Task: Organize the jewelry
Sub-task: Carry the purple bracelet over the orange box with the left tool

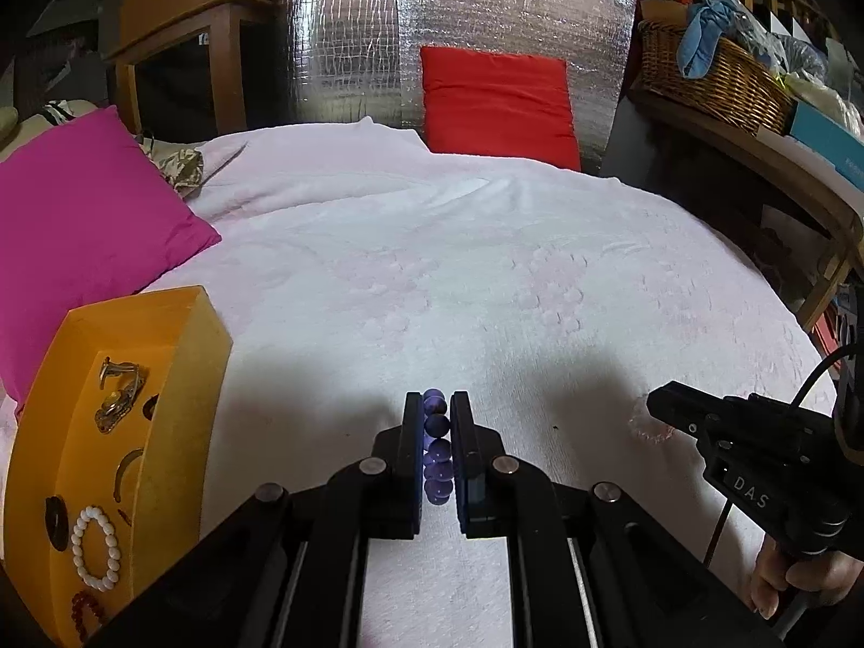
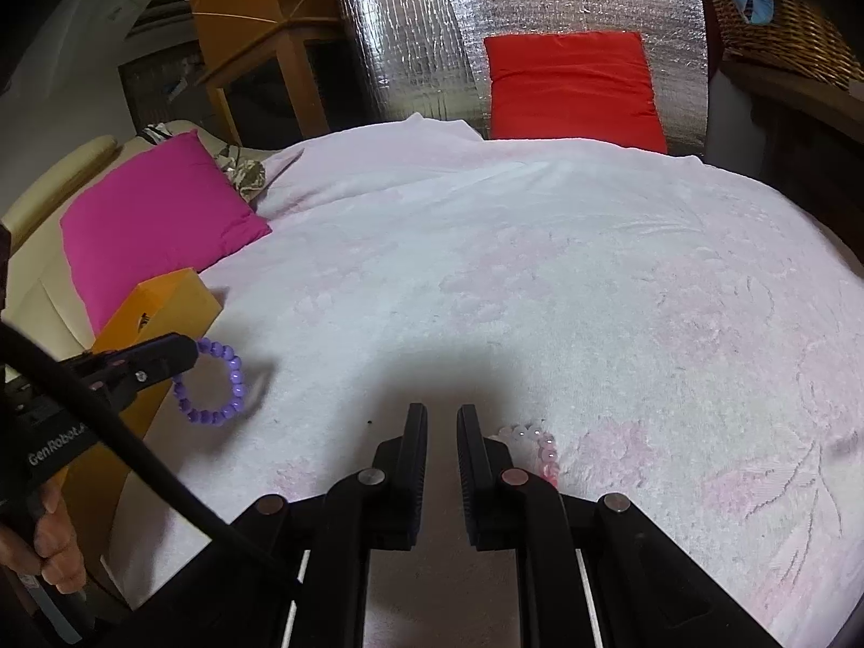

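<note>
My left gripper (image 1: 436,405) is shut on a purple bead bracelet (image 1: 436,448) and holds it above the white blanket; the right wrist view shows the bracelet (image 2: 216,383) hanging from that gripper (image 2: 183,353). An orange jewelry box (image 1: 162,378) stands at the left with a white bead bracelet (image 1: 96,548), a metal clip (image 1: 120,397) and other pieces inside. My right gripper (image 2: 441,413) is nearly shut and empty, just left of a pale pink bead bracelet (image 2: 532,445) lying on the blanket. That bracelet (image 1: 650,429) also shows by the right gripper (image 1: 656,405) in the left wrist view.
A white blanket (image 1: 459,270) covers the bed. A magenta cushion (image 1: 81,227) lies behind the box, and a red cushion (image 1: 497,102) leans on silver foil at the back. A wicker basket (image 1: 713,70) sits on a shelf at the right.
</note>
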`<state>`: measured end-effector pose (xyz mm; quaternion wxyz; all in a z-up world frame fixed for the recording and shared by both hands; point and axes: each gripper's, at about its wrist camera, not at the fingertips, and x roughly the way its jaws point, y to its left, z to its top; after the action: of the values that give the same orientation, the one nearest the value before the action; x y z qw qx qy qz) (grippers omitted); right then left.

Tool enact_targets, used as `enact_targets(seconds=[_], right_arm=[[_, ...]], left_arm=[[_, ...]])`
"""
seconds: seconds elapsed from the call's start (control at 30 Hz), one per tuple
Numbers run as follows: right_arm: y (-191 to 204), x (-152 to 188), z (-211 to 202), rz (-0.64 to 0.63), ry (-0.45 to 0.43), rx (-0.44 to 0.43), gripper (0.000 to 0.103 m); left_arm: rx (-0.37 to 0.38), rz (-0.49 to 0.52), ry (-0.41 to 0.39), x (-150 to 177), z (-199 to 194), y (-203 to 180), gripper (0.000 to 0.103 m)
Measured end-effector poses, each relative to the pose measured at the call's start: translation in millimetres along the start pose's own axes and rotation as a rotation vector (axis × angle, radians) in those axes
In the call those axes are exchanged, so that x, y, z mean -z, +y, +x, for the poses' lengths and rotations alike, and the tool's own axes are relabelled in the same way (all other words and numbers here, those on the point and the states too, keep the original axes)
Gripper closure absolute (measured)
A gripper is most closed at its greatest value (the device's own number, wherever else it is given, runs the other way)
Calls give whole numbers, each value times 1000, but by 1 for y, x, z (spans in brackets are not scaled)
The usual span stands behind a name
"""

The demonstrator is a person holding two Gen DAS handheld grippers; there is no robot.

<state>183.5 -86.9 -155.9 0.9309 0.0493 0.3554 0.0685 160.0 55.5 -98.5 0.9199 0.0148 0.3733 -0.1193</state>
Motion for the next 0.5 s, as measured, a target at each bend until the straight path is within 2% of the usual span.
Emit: enact_targets(seconds=[0.5], right_arm=[[1, 0, -10, 20, -34, -11, 90]], left_arm=[[-45, -5, -66, 0, -22, -2, 94]])
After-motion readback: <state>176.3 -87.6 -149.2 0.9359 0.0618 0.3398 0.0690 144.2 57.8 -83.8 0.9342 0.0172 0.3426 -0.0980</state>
